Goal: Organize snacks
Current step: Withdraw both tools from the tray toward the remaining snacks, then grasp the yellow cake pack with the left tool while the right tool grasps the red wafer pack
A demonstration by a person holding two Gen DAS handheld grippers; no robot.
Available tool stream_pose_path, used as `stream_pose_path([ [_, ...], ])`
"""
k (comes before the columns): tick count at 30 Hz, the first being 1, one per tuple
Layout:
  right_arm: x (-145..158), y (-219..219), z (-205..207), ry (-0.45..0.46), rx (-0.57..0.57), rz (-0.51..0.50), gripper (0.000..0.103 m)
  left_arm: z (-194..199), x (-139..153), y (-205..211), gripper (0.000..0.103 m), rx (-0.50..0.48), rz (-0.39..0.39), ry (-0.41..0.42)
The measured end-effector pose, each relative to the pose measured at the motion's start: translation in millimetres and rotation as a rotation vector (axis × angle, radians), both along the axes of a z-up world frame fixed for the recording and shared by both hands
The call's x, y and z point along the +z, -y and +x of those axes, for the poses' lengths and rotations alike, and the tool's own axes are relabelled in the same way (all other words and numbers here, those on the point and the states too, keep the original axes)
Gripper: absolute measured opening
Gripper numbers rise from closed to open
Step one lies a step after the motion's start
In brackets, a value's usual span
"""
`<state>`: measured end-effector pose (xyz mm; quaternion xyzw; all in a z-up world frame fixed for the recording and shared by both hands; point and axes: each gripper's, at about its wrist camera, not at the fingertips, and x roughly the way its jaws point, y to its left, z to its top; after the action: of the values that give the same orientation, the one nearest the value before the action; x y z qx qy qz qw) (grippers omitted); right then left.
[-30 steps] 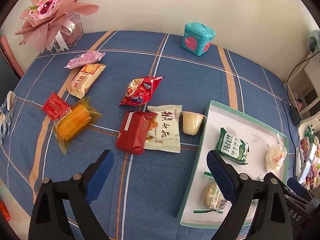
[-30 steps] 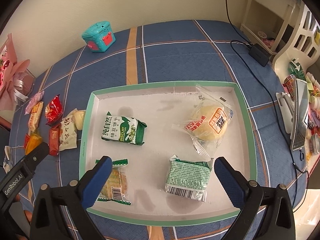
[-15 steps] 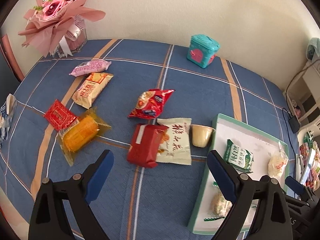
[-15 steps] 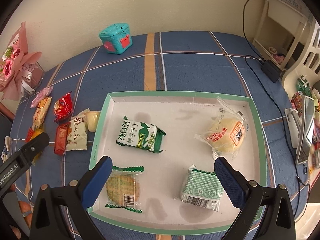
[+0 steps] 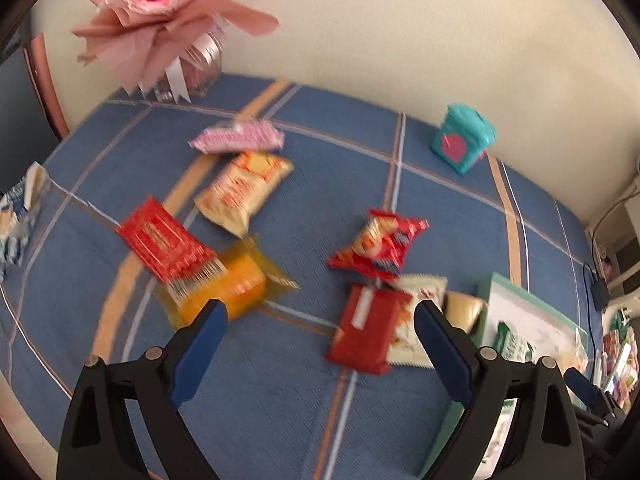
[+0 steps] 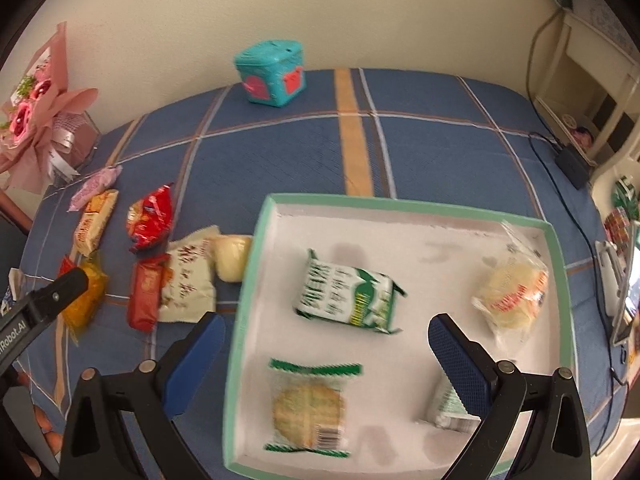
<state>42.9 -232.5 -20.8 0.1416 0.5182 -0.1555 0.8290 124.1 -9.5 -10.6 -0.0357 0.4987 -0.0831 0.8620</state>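
1. Four snacks lie in the tray [image 6: 256, 280]: a green biscuit pack [image 6: 348, 296], a round cracker [image 6: 308, 404], a bun [image 6: 512, 292] and a green wafer pack [image 6: 448, 404].
2. Both views have slid leftward since a second ago. The tray, then filling the right wrist view, now sits right of centre, and the loose pile shows more fully in the left wrist view.
3. The left gripper [image 5: 320, 332] hangs with fingers spread and empty above the cloth [image 5: 360, 184], between the orange pack [image 5: 228, 292] and the red pack [image 5: 368, 328].
4. The right gripper [image 6: 326, 340] is likewise spread wide and empty, straddling the tray's left rim.
5. My read: a drop-off is finished and the hands are heading for the next pick, probably the red pack or the white pack [image 5: 416, 320] tucked beside it.
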Motion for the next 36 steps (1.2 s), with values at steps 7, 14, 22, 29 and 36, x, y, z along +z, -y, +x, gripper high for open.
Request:
stream_pose_path([
  [7,0.7,-34.6,26.6,0.06,0.052,0.071,0.103,17.0,15.2,-36.0,0.095,0.061,0.012,0.058],
  [14,-2.4,-74.9,47.9,0.074,0.129,0.084,0.103,31.1,12.6,-69.9,0.095,0.103,0.023,0.041],
  [22,-18.2,-111.2,70.3,0.037,0.191,0.051,0.101,45.1,-17.2,-70.4,0.095,0.057,0.052,-0.042],
  [29,-34.9,-131.6,84.2,-0.02,0.239,-0.015,0.093,50.4,-43.7,-60.7,0.095,-0.005,0.067,-0.115],
  [36,-49.9,-146.8,90.3,-0.07,0.275,-0.091,0.089,52.4,-56.5,-57.3,0.094,-0.018,0.084,-0.146],
])
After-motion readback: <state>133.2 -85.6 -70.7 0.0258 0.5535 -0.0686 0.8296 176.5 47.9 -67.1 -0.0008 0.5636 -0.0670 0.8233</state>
